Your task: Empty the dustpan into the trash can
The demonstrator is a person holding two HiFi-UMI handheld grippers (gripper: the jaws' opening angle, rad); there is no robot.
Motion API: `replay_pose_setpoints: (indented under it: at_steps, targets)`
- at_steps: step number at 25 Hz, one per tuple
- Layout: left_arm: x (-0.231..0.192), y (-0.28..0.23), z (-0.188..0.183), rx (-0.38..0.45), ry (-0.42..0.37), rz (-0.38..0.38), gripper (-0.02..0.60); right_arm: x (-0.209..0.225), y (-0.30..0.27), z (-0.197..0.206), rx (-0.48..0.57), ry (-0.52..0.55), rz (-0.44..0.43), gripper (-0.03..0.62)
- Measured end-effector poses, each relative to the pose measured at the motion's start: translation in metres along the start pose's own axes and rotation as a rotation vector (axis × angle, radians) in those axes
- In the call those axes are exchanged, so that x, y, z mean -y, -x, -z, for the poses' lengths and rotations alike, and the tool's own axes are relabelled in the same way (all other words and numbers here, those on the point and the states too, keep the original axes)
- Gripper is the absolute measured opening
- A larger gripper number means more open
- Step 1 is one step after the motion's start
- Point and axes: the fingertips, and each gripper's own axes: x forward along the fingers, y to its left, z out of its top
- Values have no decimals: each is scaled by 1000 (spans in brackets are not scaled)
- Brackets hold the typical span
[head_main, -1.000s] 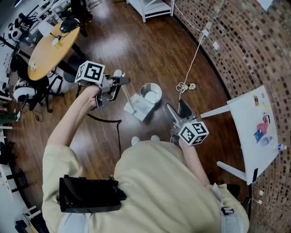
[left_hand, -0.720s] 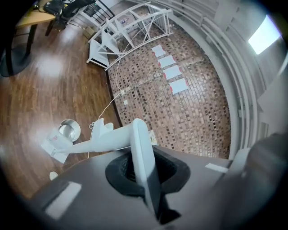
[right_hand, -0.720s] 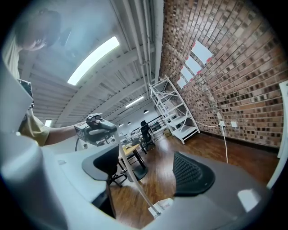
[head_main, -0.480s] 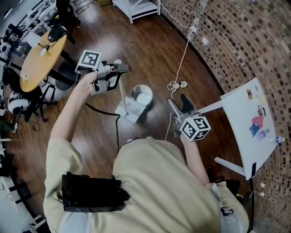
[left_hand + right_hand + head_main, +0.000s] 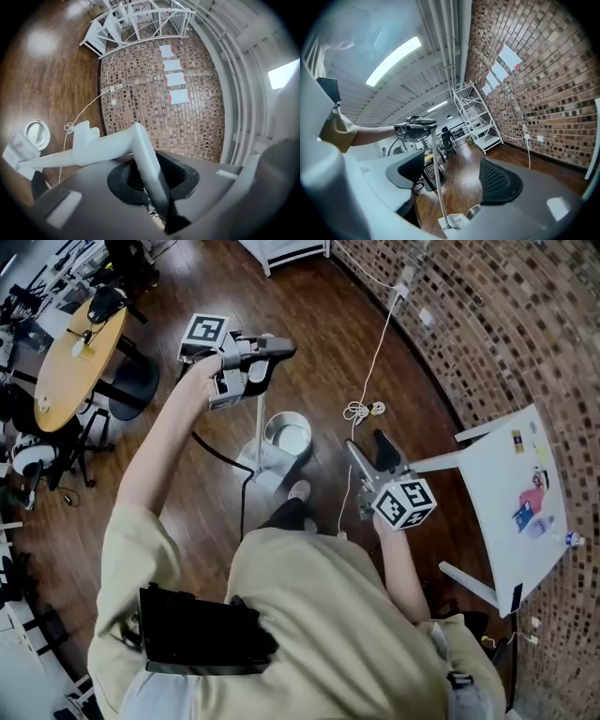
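Jaws, left gripper, opening round dustpan handle — wood floor.

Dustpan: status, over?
Left gripper on dustpan handle, jaws opening. Right gripper open, empty. Dustpan beside trash can, not yet tipped. Nothing blocking.

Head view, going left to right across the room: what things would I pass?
Round wooden table → trash can → coiled white cord → white table by the brick wall.
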Motion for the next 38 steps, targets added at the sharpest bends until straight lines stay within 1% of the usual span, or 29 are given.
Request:
replay_pose_setpoints:
  at_steps: [2,4,8,11,15,19,24,26,28,30,32,33,35,36,38]
  targets:
    - [0,-13,-15,-11,18,28,44,11,-16,-5,10,-7,21,354]
    - [-3,-24,-34,-16,41,37,44,21,-30,-12,19,-17,40,354]
    - [-14,-48,-78,-15,97,42,44,37,-54,-24,23,-8,50,354]
    - [-19,-64,-112,-11,126,68,46,54,-76,-32,22,-17,77,354]
    - [-31,-84,-147,-7,189,104,46,68,-98,-40,18,-21,103,354]
    - [-46,-108,-189,6,244,117,46,75,-111,-53,26,-14,114,354]
    - [-75,-151,-239,51,315,108,51,94,-101,-55,17,-38,102,354]
    - [-73,-159,-245,71,314,111,52,100,-96,-52,0,-46,82,354]
    - [-59,-159,-234,76,305,137,55,101,-91,-51,-16,-43,69,354]
    - [-55,-151,-234,118,308,177,60,105,-88,-49,-24,-48,66,354]
    - [-58,-141,-248,174,325,217,61,115,-87,-47,-19,-66,75,354]
    - [-57,-138,-252,190,321,225,61,120,-85,-45,-20,-77,81,354]
    - [-51,-136,-250,183,299,222,66,127,-79,-39,-28,-92,93,354]
    - [-49,-136,-247,174,301,228,64,131,-78,-37,-30,-98,98,354]
    - [-57,-129,-247,194,306,243,64,134,-77,-37,-27,-111,106,354]
